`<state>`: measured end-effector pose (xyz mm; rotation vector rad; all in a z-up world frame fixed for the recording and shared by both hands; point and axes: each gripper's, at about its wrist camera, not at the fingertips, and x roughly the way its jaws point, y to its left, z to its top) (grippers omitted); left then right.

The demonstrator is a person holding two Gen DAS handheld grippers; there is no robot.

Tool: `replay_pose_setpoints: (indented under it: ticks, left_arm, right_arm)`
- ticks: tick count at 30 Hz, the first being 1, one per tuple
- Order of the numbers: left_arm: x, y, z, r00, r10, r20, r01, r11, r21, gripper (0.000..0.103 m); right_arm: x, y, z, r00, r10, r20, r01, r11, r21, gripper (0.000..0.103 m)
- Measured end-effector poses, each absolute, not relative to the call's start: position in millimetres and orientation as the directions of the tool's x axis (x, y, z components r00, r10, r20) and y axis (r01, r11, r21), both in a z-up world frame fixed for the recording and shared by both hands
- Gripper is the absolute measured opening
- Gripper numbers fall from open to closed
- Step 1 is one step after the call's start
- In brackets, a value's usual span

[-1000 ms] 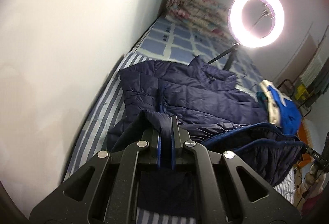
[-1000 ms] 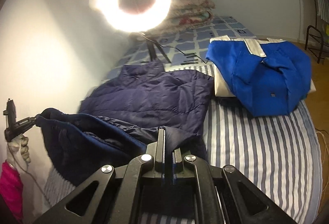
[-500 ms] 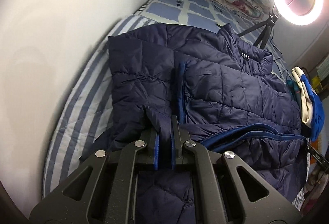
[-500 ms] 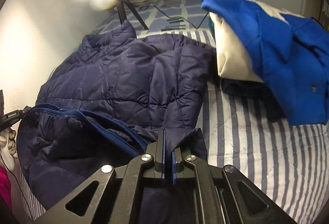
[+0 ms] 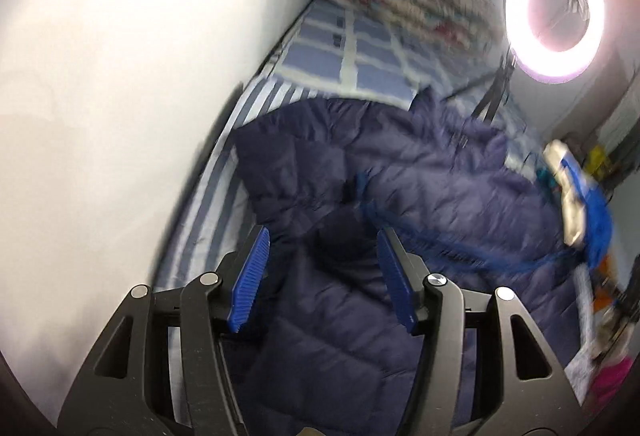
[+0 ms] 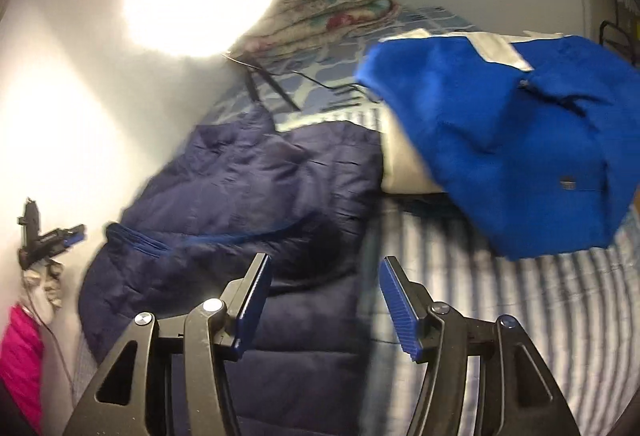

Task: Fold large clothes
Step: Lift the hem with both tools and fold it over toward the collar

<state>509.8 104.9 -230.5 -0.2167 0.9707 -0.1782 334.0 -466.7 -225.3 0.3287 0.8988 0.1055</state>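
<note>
Navy quilted puffer jacket (image 5: 420, 188) lies on the bed (image 6: 520, 316), folded over itself, hem half laid back over the body. Shell is smooth and slightly glossy, stitched in horizontal baffles; a brighter blue trim (image 5: 432, 236) runs along the folded edge. Collar end points toward the head of the bed; the jacket lies along the wall-side edge of the mattress.

Left gripper (image 5: 322, 256): jaws have just been opening and now stand spread, ribbed blue pads (image 5: 250, 276) clear of the fabric. Jacket lies below the gap, nothing pinched. Right gripper (image 6: 324, 284): jaws likewise just opened, spread wide, pads not pressing on anything; jacket edge sits under the left finger, striped sheet under the right.

Bedding: blue-and-white striped sheet, then a checked blue panel (image 5: 360, 48) further up. Folded floral quilt (image 6: 340, 8) stacked at the head end. Bright blue garment with cream panels (image 6: 500, 140), matte cloth, heaped at the outer edge beside the jacket.

Ring light (image 5: 554, 10) on a tripod stands on the bed near the collar; its glare washes out the nearby wall in the right wrist view. Both views motion-blurred; quilting detail and the clutter at the foot-end corner hard to make out. Jacket's near end is cut off by the gripper bodies.
</note>
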Motion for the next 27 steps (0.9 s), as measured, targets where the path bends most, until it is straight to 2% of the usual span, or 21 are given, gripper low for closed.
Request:
replay_pose_setpoints:
  ticks: [4, 8, 10, 11, 12, 13, 14, 15, 17, 27]
  left_arm:
    - [518.0, 97.0, -262.6, 0.474, -0.225, -0.851, 0.077, 0.974, -0.214, 0.057]
    - [522.3, 94.5, -283.3, 0.447, -0.216, -0.868, 0.055, 0.975, -0.215, 0.057]
    - [522.5, 93.2, -288.5, 0.443, -0.211, -0.872, 0.054, 0.976, -0.209, 0.051]
    - [522.1, 91.5, -289.4, 0.441, -0.210, -0.872, 0.060, 0.977, -0.205, 0.039]
    - [521.2, 89.3, -289.9, 0.442, -0.207, -0.873, 0.068, 0.978, -0.197, 0.030]
    - [520.2, 87.4, -289.4, 0.448, -0.192, -0.873, 0.072, 0.981, -0.179, 0.026]
    - [519.2, 85.5, -289.0, 0.452, -0.183, -0.873, 0.076, 0.983, -0.166, 0.014]
    - [517.5, 83.4, -287.7, 0.460, -0.169, -0.872, 0.081, 0.986, -0.148, 0.008]
    - [513.9, 81.2, -282.4, 0.482, -0.157, -0.862, 0.089, 0.988, -0.130, 0.005]
    - [496.9, 77.1, -237.8, 0.604, -0.122, -0.787, 0.109, 0.992, -0.070, 0.001]
  right_arm:
    - [333.8, -478.1, -242.7, 0.590, 0.222, -0.776, 0.080, 0.941, 0.330, 0.060]
    - [344.6, -475.4, -253.7, 0.572, 0.241, -0.784, 0.080, 0.935, 0.346, 0.059]
    - [350.8, -466.2, -256.5, 0.553, 0.240, -0.798, 0.054, 0.945, 0.321, 0.058]
    - [355.6, -460.6, -257.6, 0.546, 0.237, -0.804, 0.041, 0.951, 0.308, 0.057]
    - [359.2, -456.1, -259.2, 0.537, 0.231, -0.811, 0.032, 0.955, 0.294, 0.051]
    - [362.0, -453.1, -261.8, 0.525, 0.232, -0.819, 0.025, 0.958, 0.287, 0.046]
    - [364.8, -449.9, -264.3, 0.511, 0.238, -0.826, 0.018, 0.958, 0.287, 0.030]
    - [365.7, -447.5, -266.1, 0.503, 0.239, -0.831, 0.013, 0.959, 0.283, 0.017]
    - [364.0, -441.0, -265.0, 0.505, 0.205, -0.839, 0.009, 0.970, 0.243, 0.004]
    - [345.6, -421.7, -210.4, 0.608, 0.084, -0.789, -0.041, 0.996, 0.074, 0.000]
